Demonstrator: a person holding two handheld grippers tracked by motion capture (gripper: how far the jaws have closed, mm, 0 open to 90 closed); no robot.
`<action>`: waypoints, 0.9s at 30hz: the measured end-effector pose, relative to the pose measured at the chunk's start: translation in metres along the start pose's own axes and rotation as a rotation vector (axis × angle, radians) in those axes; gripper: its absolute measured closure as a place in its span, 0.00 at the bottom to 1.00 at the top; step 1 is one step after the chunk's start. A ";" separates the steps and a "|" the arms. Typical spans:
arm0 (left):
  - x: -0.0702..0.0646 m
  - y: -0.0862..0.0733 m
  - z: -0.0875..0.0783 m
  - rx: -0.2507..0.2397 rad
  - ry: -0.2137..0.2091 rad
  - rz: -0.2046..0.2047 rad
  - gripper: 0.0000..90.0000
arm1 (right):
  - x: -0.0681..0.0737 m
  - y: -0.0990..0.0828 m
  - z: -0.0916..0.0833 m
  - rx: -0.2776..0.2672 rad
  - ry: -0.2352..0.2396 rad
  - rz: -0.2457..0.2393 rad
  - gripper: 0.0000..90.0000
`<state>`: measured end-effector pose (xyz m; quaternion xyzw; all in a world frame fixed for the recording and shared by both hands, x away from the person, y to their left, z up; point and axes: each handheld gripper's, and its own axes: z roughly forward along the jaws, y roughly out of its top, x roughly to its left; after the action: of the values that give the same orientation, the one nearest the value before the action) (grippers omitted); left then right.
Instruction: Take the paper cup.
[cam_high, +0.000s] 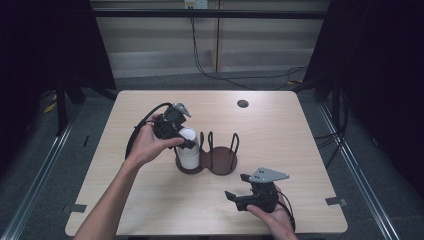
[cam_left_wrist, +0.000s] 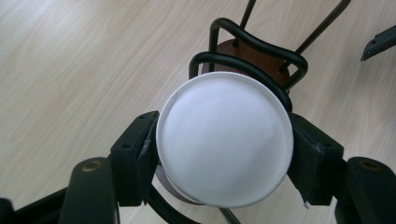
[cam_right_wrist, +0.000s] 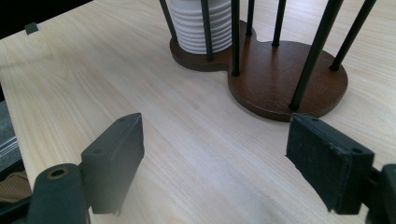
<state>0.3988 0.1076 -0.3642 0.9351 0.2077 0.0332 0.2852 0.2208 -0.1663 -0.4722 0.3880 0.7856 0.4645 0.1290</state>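
Right gripper (cam_high: 239, 192) sits nearest, low over the table's (cam_high: 280, 130) front edge, jaws spread with nothing between them, aimed at the holder (cam_right_wrist: 280, 81). Its hand (cam_high: 277, 220) rests at the table's near edge.

Left gripper (cam_high: 186, 136) clamps the cup (cam_left_wrist: 224, 137) by its sides, both pads pressed to the wall. The cup stands inverted in the holder's left bay, base up, inside the wire loops (cam_left_wrist: 252, 60). The right bay lies bare.

Judgement: one cup is seated or about to be lifted out; which, I cannot tell. The left forearm (cam_high: 107, 205) reaches in diagonally, wrist bent down over the cup.
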 end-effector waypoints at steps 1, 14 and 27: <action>0.000 0.001 -0.001 0.013 0.000 0.021 0.37 | 0.000 0.000 0.000 0.000 0.000 -0.001 0.21; -0.001 0.001 -0.010 -0.020 0.002 -0.009 0.38 | 0.000 0.000 0.000 0.001 -0.001 0.000 0.21; -0.002 -0.001 -0.021 -0.070 -0.006 -0.009 0.40 | -0.001 0.000 0.000 0.002 -0.005 0.003 0.21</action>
<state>0.3933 0.1185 -0.3471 0.9238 0.2096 0.0365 0.3184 0.2213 -0.1665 -0.4723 0.3903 0.7853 0.4628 0.1298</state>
